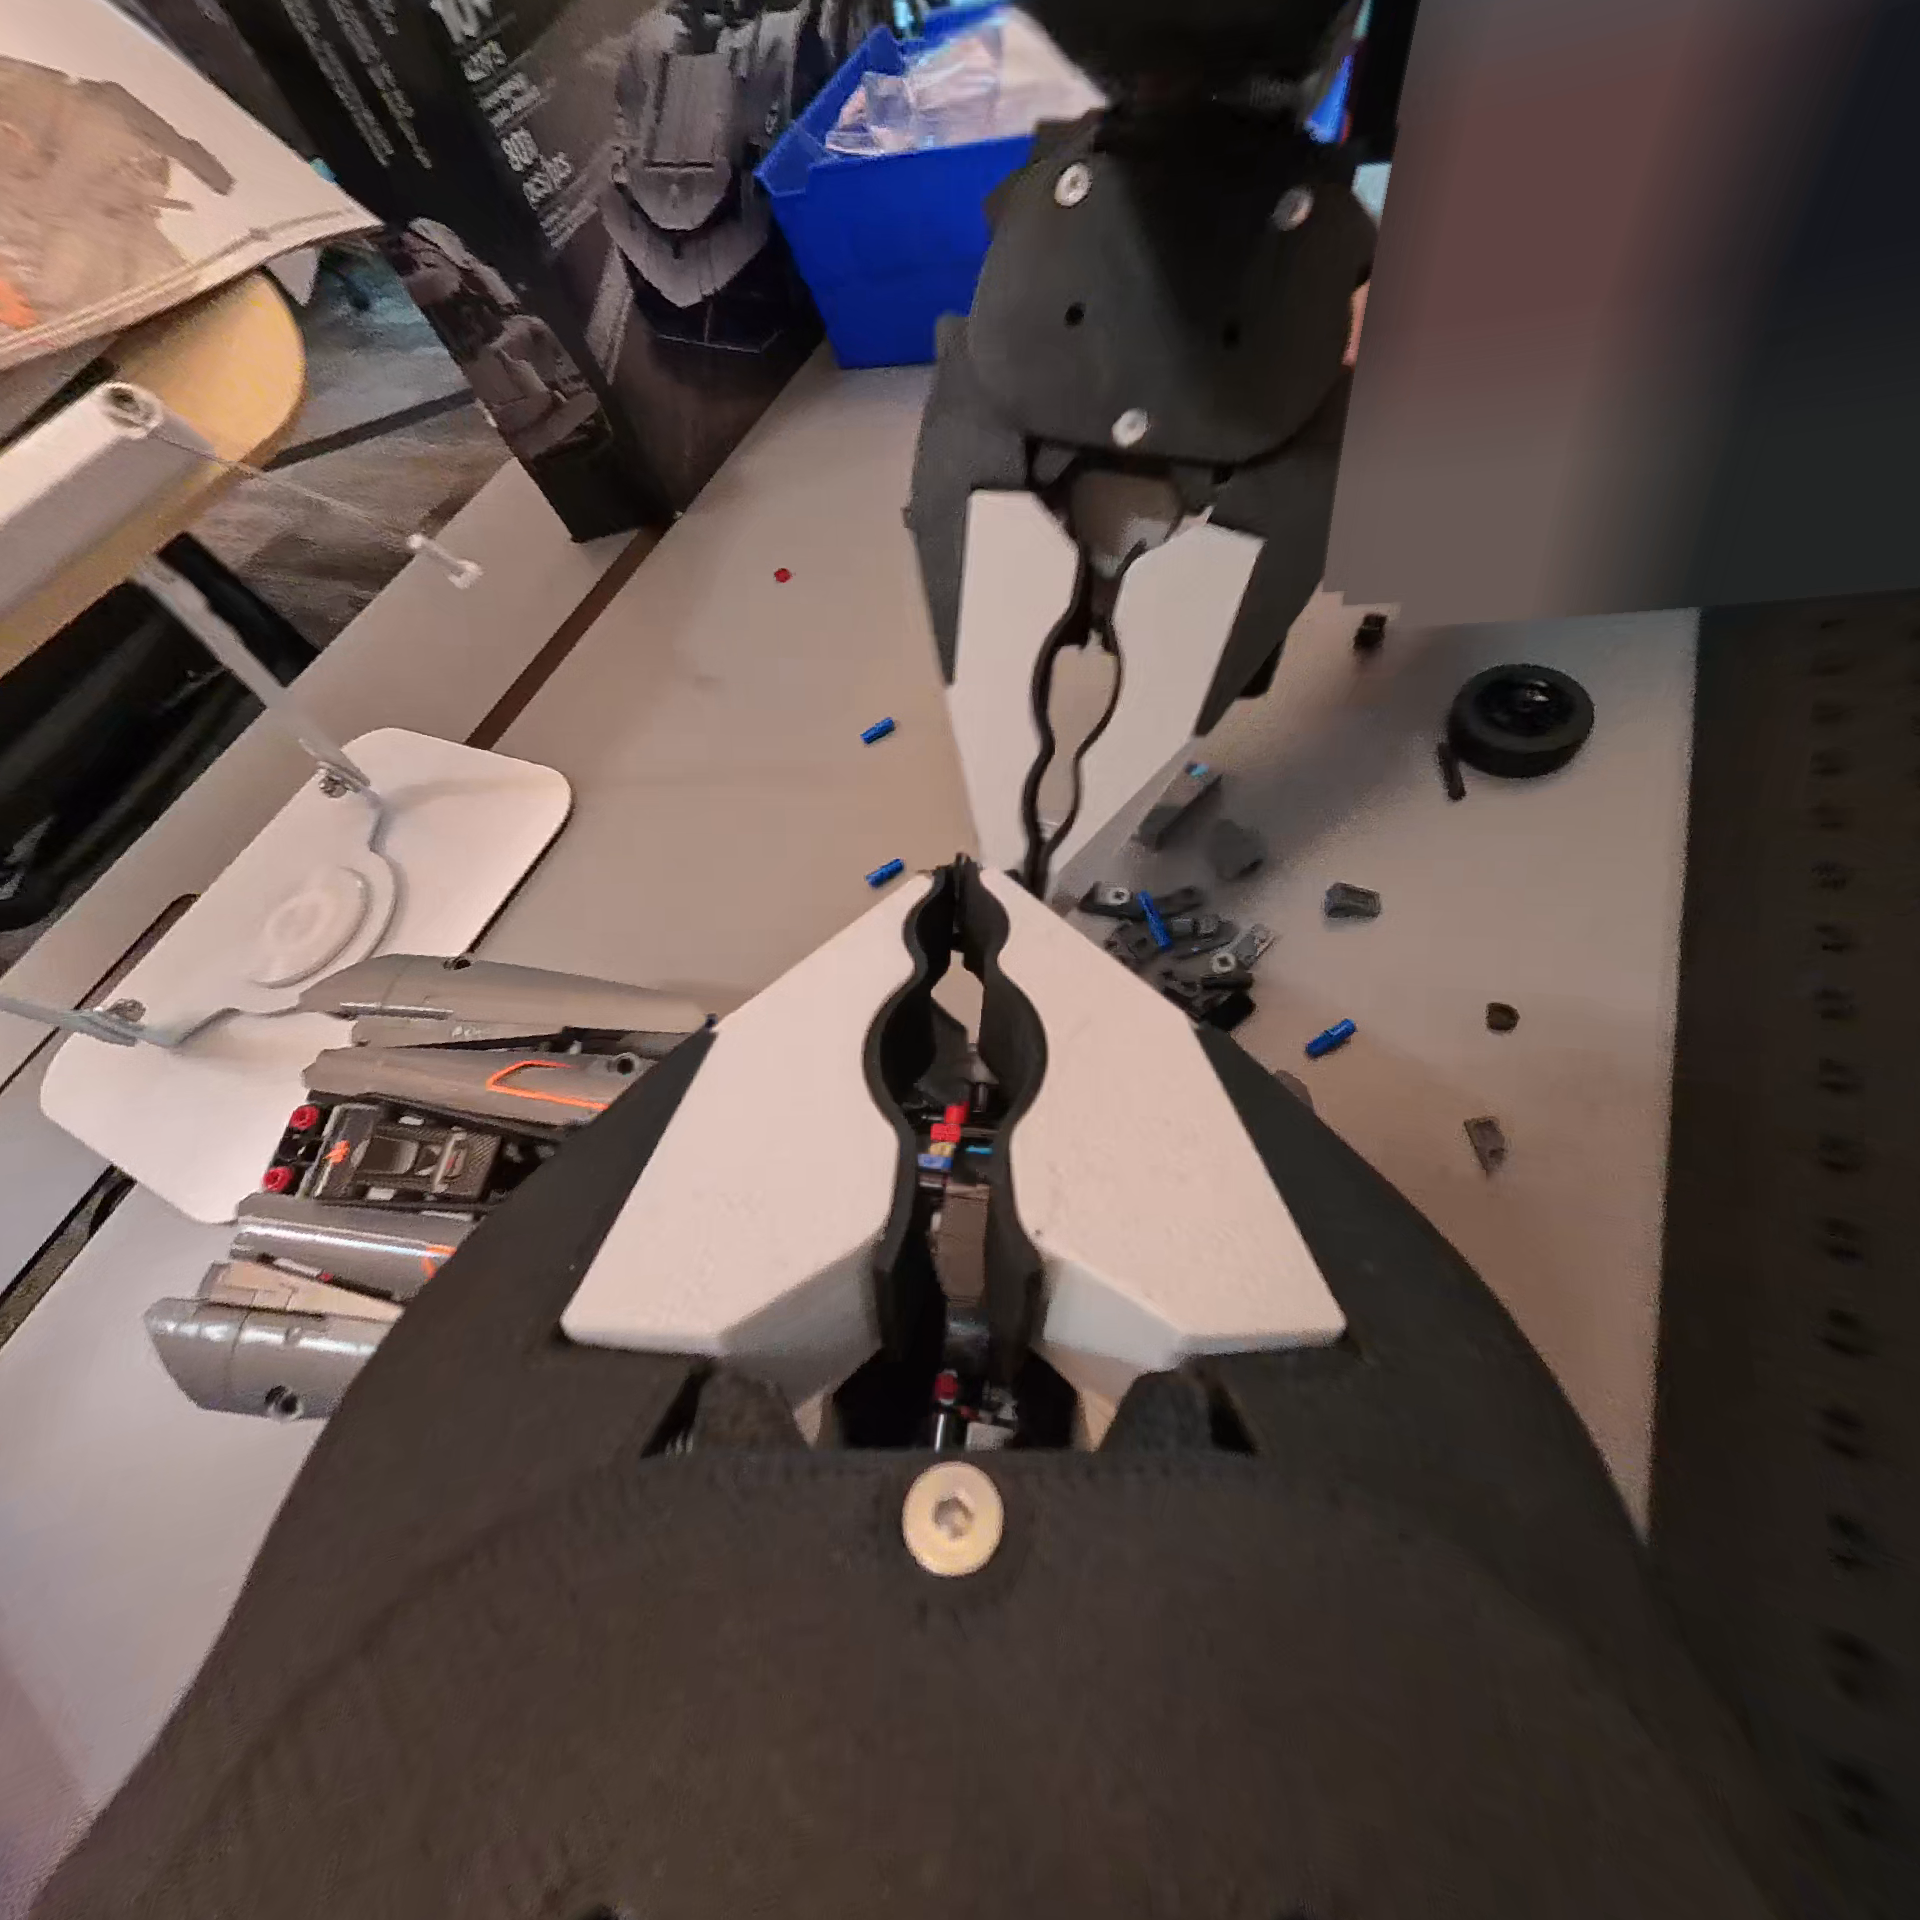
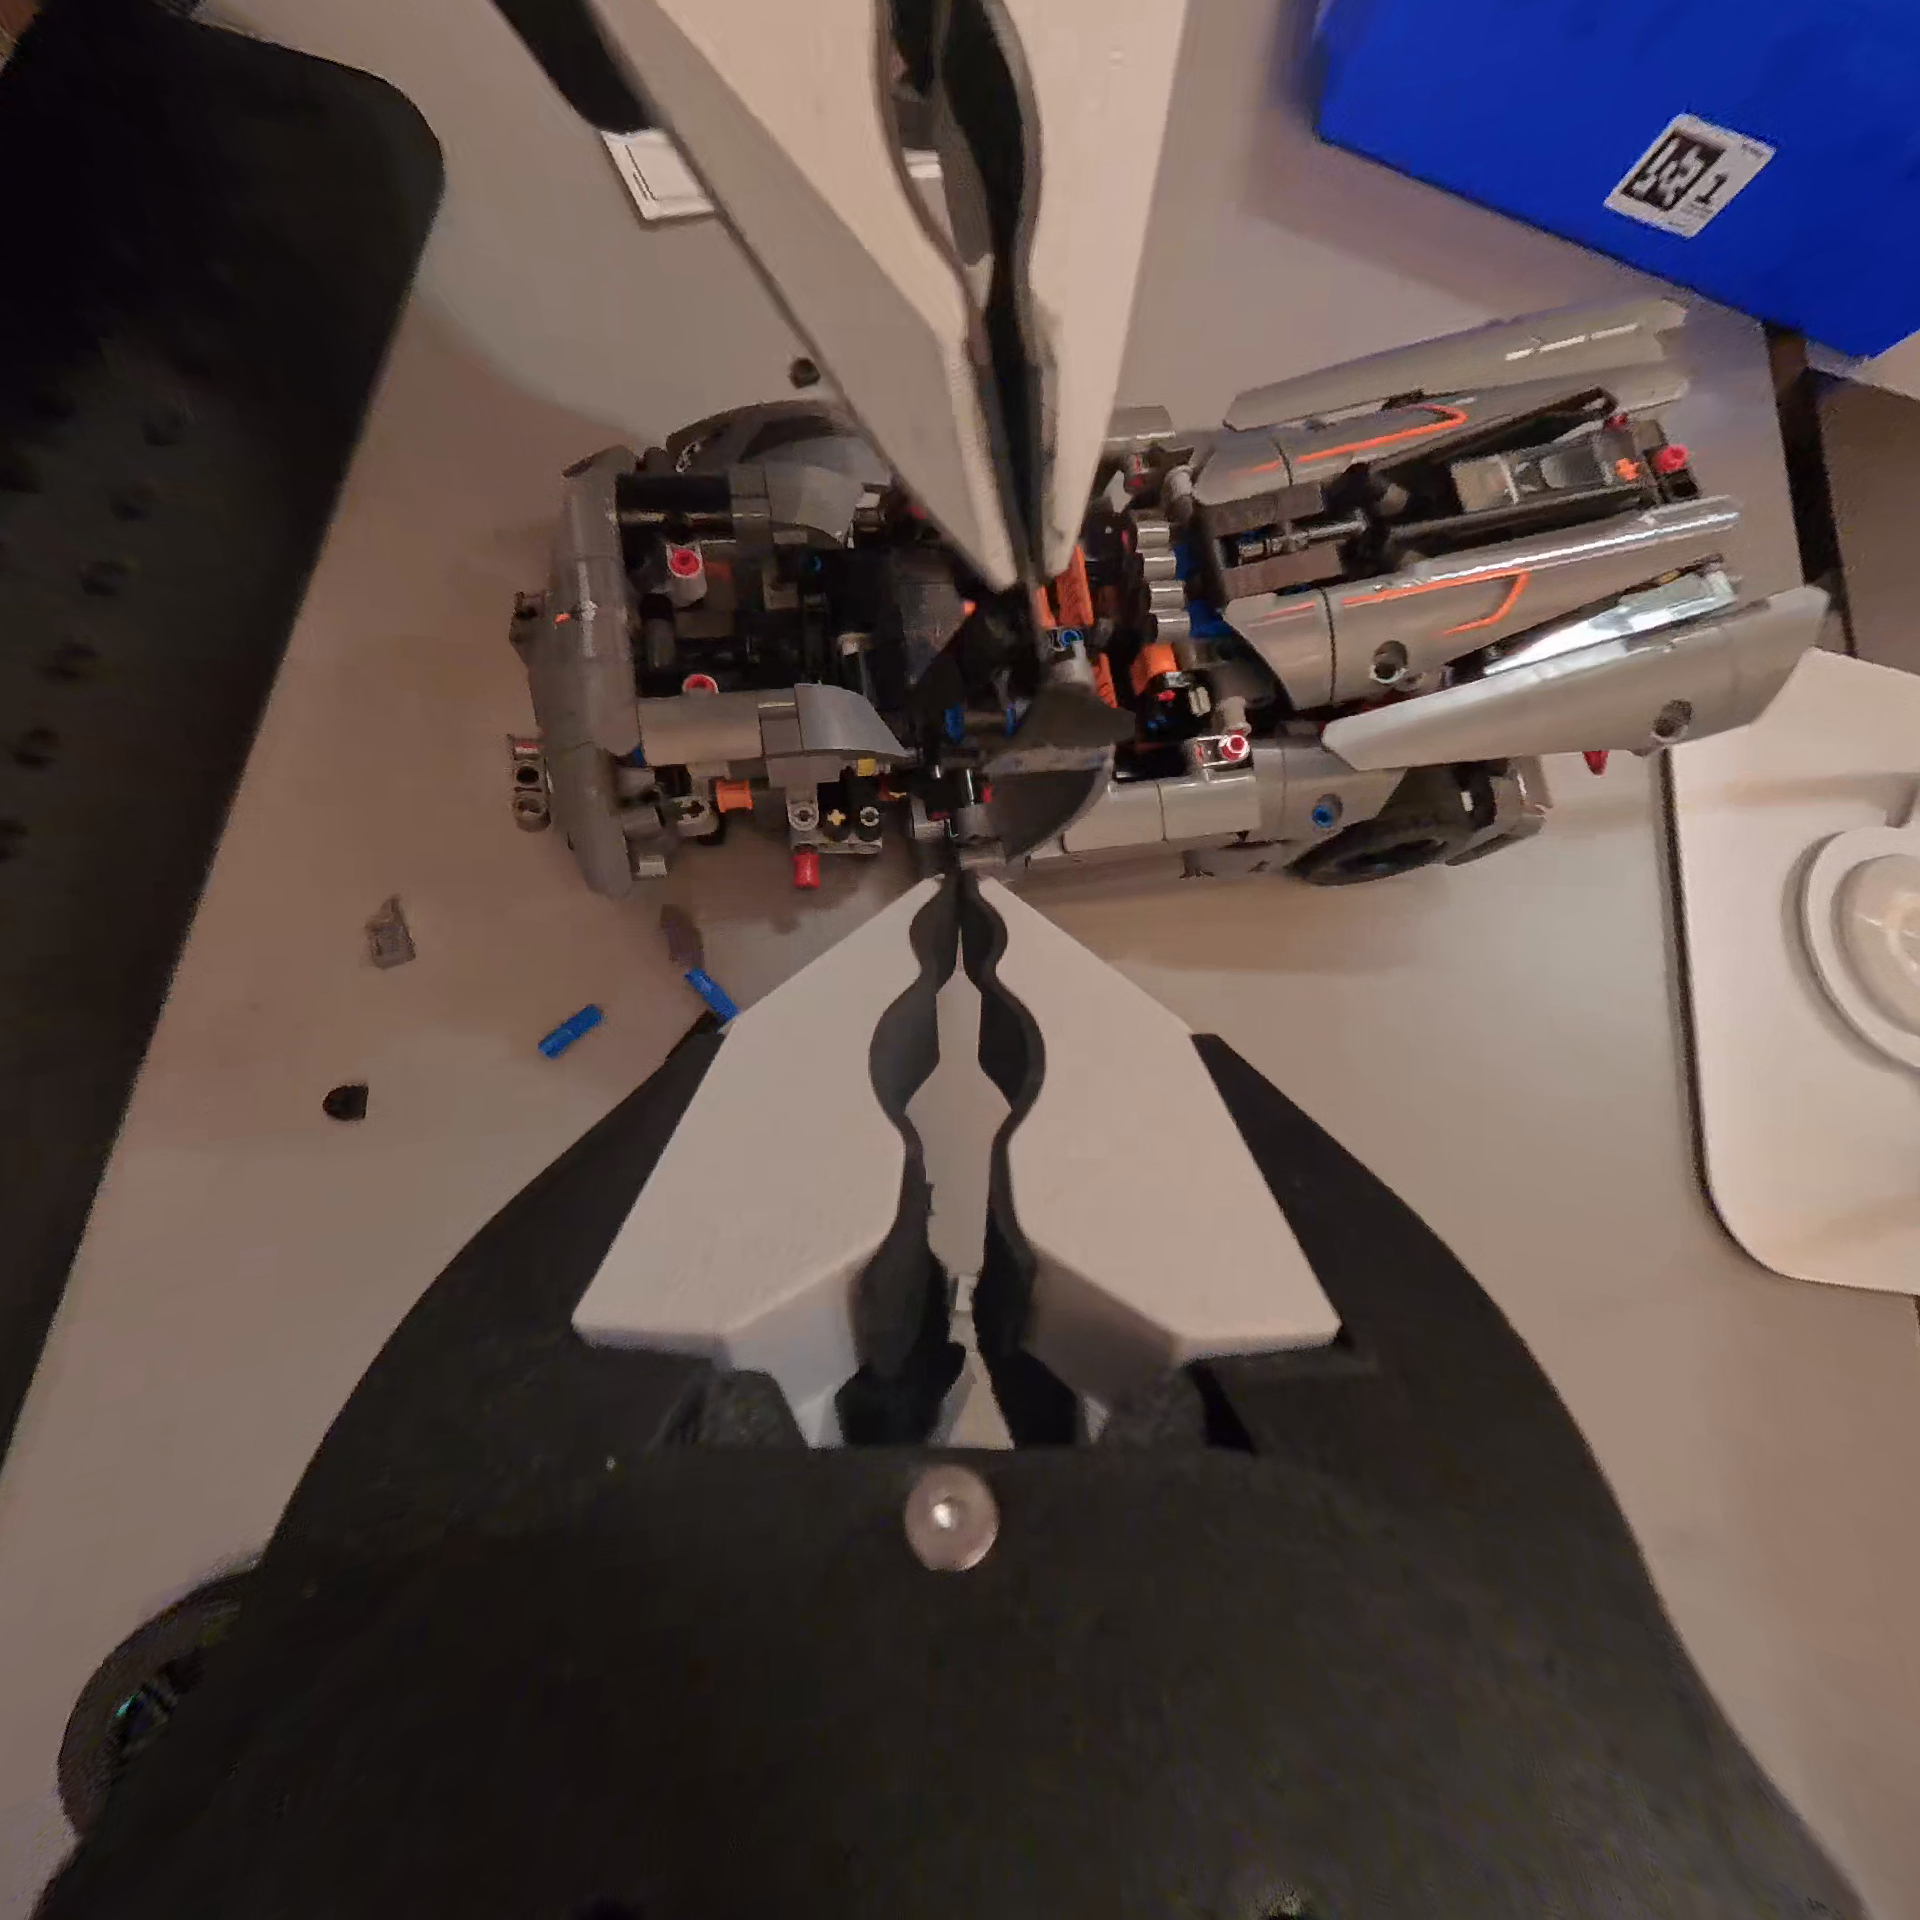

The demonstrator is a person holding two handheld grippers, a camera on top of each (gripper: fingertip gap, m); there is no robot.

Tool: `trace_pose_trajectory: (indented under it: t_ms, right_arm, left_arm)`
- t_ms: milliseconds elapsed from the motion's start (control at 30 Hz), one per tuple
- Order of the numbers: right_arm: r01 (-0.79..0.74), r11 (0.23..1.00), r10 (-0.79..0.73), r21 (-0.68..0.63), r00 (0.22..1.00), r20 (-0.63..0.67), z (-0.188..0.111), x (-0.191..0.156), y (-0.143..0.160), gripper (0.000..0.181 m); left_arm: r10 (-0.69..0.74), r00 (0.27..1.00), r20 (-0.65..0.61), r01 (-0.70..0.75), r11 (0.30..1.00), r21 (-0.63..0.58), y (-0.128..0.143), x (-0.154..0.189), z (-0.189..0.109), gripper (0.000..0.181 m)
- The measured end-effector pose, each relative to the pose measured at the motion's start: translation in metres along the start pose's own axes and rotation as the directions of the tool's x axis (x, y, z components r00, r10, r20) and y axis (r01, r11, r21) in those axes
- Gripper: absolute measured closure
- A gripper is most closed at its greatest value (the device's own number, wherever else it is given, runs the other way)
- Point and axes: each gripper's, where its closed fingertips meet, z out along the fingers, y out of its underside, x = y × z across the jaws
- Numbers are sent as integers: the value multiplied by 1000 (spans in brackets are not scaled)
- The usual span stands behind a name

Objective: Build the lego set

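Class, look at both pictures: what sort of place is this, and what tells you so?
Probably an indoor hobby or work desk: a half-built grey lego car, loose small parts on a pale tabletop, a blue storage bin.

- The lego car (image 2: pixel 1091 665) is lying on the tabletop (image 2: pixel 1299 1091), directly beyond your right gripper (image 2: pixel 958 883).
- Your left gripper (image 2: pixel 1023 582) is reaching down onto the car's middle from the far side.
- The bin (image 2: pixel 1558 135) is sitting behind the car, to the right.
- Loose pins (image 2: pixel 569 1031) are lying in front of the car, to the left.
- The wheel (image 1: pixel 1522 719) is resting to the right of the loose-parts pile (image 1: pixel 1184 940).
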Motion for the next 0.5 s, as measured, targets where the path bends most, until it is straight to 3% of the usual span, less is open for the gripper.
trace_pose_trajectory:
  t_ms: [67, 200, 400, 500]
  right_arm:
    - [-42, 998, 41, 52, 999, 10, -10, 2, -8, 180]
    - [-143, 978, 147, 154, 989, -17, -13, 12, -21, 145]
    - [-220, 962, 243, 161, 959, -143, -5, 23, -29, 137]
    - [-287, 948, 306, 139, 941, -142, -10, 34, -21, 138]
  left_arm:
    - [-58, 998, -21, 59, 998, 22, 0, -3, -3, 181]
    - [-160, 987, -30, 161, 987, 31, 0, -12, 0, 181]
    - [-273, 962, -6, 273, 962, 17, -1, -30, 10, 181]
    - [-349, 937, -1, 349, 937, 35, -2, -40, 15, 181]
